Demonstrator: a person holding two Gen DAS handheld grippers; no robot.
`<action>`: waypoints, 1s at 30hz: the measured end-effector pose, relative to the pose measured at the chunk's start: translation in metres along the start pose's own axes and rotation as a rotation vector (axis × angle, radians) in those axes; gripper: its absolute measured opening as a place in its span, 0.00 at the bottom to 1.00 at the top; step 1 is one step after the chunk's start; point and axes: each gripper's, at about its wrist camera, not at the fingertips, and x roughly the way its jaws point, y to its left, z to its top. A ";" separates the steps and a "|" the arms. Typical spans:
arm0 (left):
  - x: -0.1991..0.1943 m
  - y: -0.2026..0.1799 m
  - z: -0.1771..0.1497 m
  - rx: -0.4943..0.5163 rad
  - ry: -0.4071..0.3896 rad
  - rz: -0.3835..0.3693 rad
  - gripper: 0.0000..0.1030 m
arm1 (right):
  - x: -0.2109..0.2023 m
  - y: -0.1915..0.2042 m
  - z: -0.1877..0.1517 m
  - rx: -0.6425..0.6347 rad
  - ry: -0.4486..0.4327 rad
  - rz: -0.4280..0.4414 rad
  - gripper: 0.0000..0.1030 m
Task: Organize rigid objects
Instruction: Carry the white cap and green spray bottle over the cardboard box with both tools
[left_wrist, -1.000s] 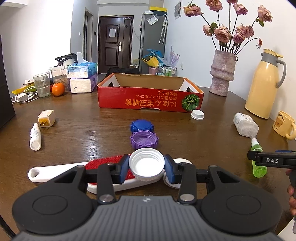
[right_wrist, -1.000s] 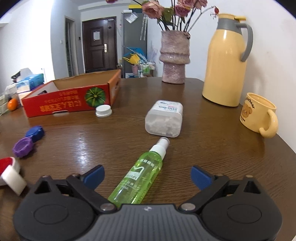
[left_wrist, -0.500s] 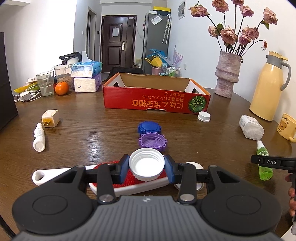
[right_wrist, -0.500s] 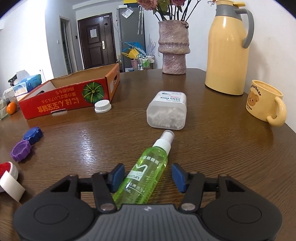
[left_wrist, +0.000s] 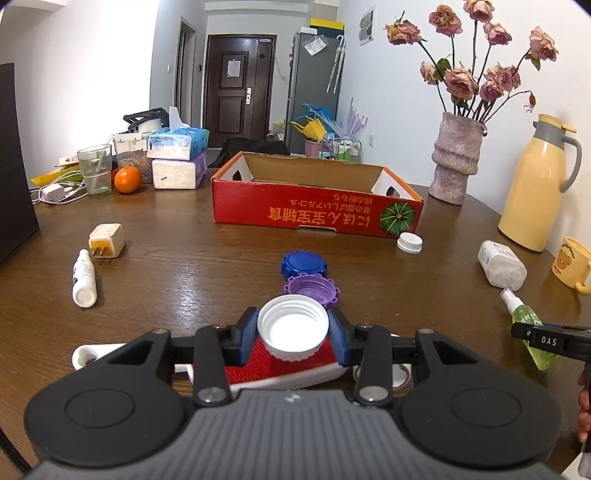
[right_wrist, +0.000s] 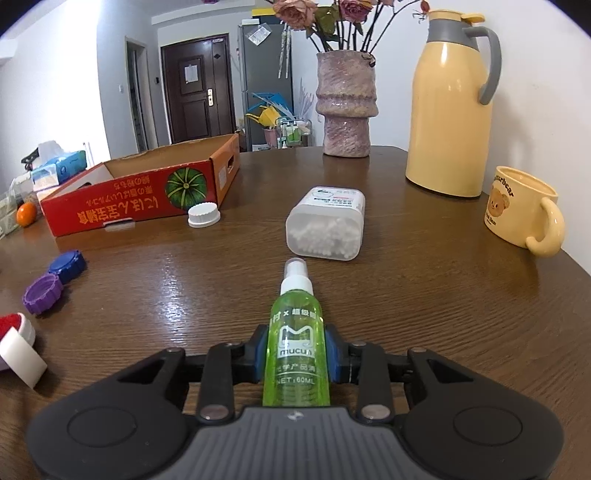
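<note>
Left wrist view: the left claw (left_wrist: 292, 332) grips a white cap (left_wrist: 293, 328) by its ribbed rim, open side up, held above a red-faced brush (left_wrist: 280, 363) that lies under the claw on the wooden bench (left_wrist: 192, 266). Just ahead of the claw sit a purple cap (left_wrist: 313, 290) and a blue cap (left_wrist: 303, 263), touching each other; farther ahead stands the red cardboard box (left_wrist: 314, 210), open-topped, with a second small white cap (left_wrist: 409, 243) at its right corner. Off to the claw's left lie a small white bottle (left_wrist: 84, 275) and a plug adapter (left_wrist: 106, 240). The cap looks light, stiff and thin-walled, so a pinch across the rim should hold it, though smooth plastic could slip if squeezed off-centre. Right wrist view: the right claw (right_wrist: 295, 356) is clamped on a green spray bottle (right_wrist: 296, 339), pads pressing both sides of its labelled body, the nozzle pointing away. Directly ahead lies a clear tub of cotton swabs (right_wrist: 327, 225); ahead and to the left is the box (right_wrist: 133, 199); to the right stand a yellow mug (right_wrist: 524, 210) and a yellow thermos jug (right_wrist: 448, 107). The bottle appears small, rigid and slick-sided, likely light; the mid-body hold keeps it balanced, while the pump head looks the weaker part and is best left alone.
</note>
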 end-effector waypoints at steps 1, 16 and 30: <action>-0.001 0.001 0.001 -0.001 -0.002 -0.001 0.40 | -0.001 0.000 -0.001 0.003 -0.006 -0.002 0.29; -0.005 0.007 0.027 -0.011 -0.039 -0.003 0.40 | -0.030 0.028 0.020 -0.021 -0.106 0.091 0.29; 0.011 0.008 0.058 -0.010 -0.077 -0.002 0.40 | -0.030 0.071 0.057 -0.067 -0.177 0.186 0.29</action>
